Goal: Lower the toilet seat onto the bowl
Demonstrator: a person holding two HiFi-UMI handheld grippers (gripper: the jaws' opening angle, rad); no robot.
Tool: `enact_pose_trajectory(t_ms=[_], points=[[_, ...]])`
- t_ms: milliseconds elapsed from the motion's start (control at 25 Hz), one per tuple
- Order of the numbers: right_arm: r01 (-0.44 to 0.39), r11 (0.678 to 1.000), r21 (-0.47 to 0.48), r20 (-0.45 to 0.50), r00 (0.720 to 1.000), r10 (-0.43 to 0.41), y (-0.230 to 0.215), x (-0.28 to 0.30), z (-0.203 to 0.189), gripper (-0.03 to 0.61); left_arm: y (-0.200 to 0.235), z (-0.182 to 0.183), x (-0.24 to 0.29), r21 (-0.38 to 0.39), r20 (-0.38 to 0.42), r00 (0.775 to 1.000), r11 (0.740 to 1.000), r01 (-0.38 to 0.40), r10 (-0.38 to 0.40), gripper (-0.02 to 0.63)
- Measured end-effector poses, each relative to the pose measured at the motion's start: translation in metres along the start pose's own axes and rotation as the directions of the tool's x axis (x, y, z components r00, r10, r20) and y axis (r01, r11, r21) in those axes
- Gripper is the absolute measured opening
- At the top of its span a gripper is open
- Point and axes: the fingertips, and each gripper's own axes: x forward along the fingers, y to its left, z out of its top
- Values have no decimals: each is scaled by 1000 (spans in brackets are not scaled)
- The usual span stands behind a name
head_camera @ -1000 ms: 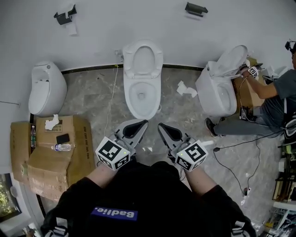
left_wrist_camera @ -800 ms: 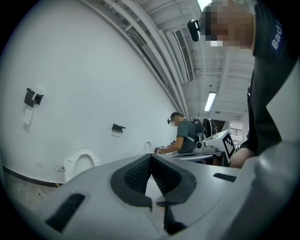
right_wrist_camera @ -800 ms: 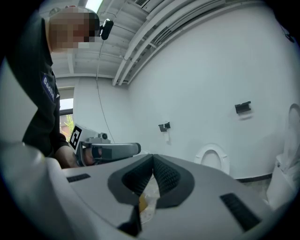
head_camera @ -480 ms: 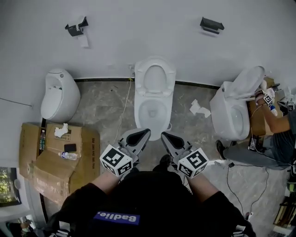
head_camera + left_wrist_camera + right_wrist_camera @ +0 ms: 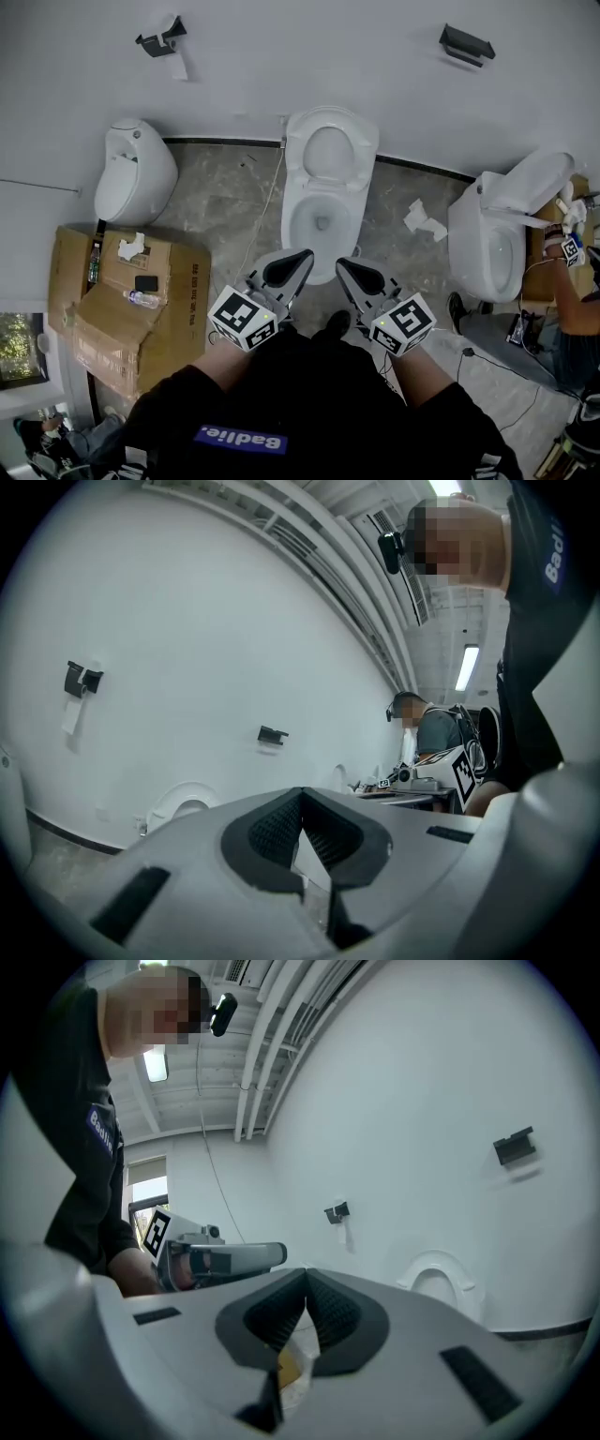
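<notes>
1. Looking steeply down on a white bowl (image 5: 317,227) set against the wall (image 5: 300,66), with the toilet seat (image 5: 330,155) tipped up against that wall and well clear of the bowl's rim.
2. Holding the left gripper (image 5: 302,255) low and close to the body, tip just short of the bowl's front edge, jaws pressed together on nothing.
3. Holding the right gripper (image 5: 341,263) beside it, tips near each other but apart, jaws likewise closed and empty, touching neither seat nor bowl.
4. Pointing both grippers toward the wall, with the raised seat small and far off past the closed tips in each gripper view.
5. Standing to the left: a second toilet (image 5: 134,172) with its lid down, and flattened cardboard boxes (image 5: 103,319) bearing a phone (image 5: 145,282), a plastic bottle (image 5: 139,298) and a crumpled tissue (image 5: 131,247).
6. Standing to the right: a third toilet (image 5: 492,248) with its lid (image 5: 532,181) raised, and another person's hand (image 5: 568,223) reaching toward that lid.
7. Lying on the grey floor (image 5: 220,202) between the middle and right toilets: crumpled paper (image 5: 424,220).
8. Hanging high on the wall: two dark holders, one at left (image 5: 159,39), one at right (image 5: 466,41).
</notes>
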Motion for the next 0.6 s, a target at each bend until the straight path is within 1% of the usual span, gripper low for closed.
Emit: enact_pose_trajectory(t_ms=[200, 360, 600], points=[[35, 999, -16, -22, 999, -35, -22, 33, 2, 28, 39, 5, 11, 11, 9, 1000, 1000, 24, -24, 15], [96, 995, -15, -21, 995, -96, -33, 66, 9, 28, 77, 10, 14, 14, 4, 997, 997, 71, -71, 15], [177, 984, -24, -15, 984, -178, -53, 109, 18, 28, 122, 22, 25, 23, 18, 990, 990, 141, -141, 15]])
